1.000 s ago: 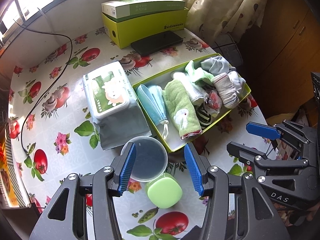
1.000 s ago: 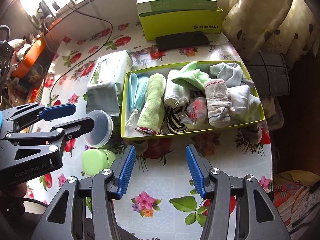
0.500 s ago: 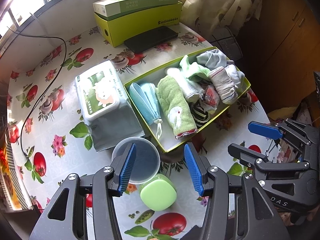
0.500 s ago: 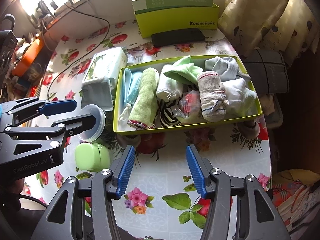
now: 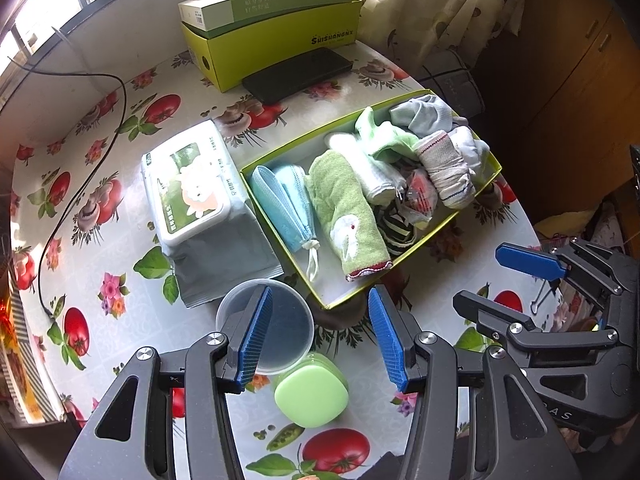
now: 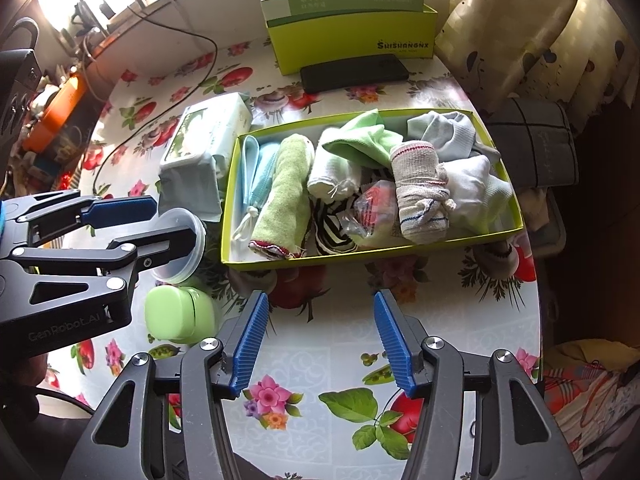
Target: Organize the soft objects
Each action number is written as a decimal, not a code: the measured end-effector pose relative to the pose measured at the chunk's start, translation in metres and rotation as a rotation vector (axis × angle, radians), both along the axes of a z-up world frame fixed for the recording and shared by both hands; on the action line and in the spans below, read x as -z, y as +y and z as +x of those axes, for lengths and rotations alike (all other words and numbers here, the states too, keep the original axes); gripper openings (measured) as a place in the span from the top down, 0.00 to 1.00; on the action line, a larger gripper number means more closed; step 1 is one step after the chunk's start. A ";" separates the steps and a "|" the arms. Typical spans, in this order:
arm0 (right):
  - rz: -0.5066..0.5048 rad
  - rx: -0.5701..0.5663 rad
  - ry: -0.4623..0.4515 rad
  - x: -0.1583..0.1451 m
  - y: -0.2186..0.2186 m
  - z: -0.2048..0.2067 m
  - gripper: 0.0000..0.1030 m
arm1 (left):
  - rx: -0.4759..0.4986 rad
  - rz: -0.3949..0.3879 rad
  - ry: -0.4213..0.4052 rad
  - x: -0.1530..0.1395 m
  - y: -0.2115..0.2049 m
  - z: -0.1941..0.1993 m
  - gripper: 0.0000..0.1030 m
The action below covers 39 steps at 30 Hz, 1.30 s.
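Desk [image 6: 460, 320]: we see a flowered cloth over a round top that carries everything; both tools hang above its near edge, pointing steeply down.
Tray [image 6: 360, 258]: a shallow lime box just ahead of the right tool and ahead-right of the left tool. We judge it to be the collecting place, since the soft things all lie inside it.
Soft things: packed side by side in the tray, which keeps each one reachable. Nearest the left tool lie the blue masks [image 5: 284, 200], then the green towel [image 5: 346, 216] rolled lengthwise, then white and green cloths, a striped piece, a crinkly packet and the rolled sock [image 6: 420, 192] toward the far right end.
Wipes pack [image 5: 192, 196]: ahead-left of the left tool, beside the tray's short wall and outside it; we think it is left out because it is bulky.
Clear cup [image 5: 280, 332]: directly under the left tool's left finger, on the desk.
Green case [image 5: 312, 394]: just below the left tool's gap, touching the cup.
Left tool [image 5: 320, 334]: moderately wide, nothing between the fingers.
Right tool [image 6: 318, 344]: half spread, empty, only bare desk showing in the gap.
Stage: we judge the sorting near done.
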State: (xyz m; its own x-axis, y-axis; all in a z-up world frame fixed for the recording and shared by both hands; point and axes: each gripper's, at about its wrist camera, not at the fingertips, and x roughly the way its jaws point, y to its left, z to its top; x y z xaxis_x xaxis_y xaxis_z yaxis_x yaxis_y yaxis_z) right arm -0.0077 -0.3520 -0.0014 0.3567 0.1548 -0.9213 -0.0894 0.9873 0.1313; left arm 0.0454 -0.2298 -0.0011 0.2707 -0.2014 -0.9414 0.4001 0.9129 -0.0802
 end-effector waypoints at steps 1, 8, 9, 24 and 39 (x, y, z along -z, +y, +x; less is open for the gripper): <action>-0.001 0.000 0.000 0.001 0.000 0.000 0.46 | 0.001 0.002 0.000 0.000 0.000 0.000 0.50; -0.005 -0.004 0.003 0.003 0.000 0.001 0.46 | 0.003 0.001 0.000 0.001 -0.001 0.001 0.50; -0.006 -0.005 0.004 0.003 0.000 0.001 0.46 | 0.004 0.001 0.001 0.001 -0.001 0.001 0.50; -0.012 -0.005 0.012 0.006 0.001 0.001 0.46 | 0.018 0.002 0.004 0.003 -0.003 0.001 0.50; -0.009 -0.007 0.012 0.007 0.000 0.000 0.45 | 0.022 0.001 0.018 0.005 -0.003 -0.001 0.50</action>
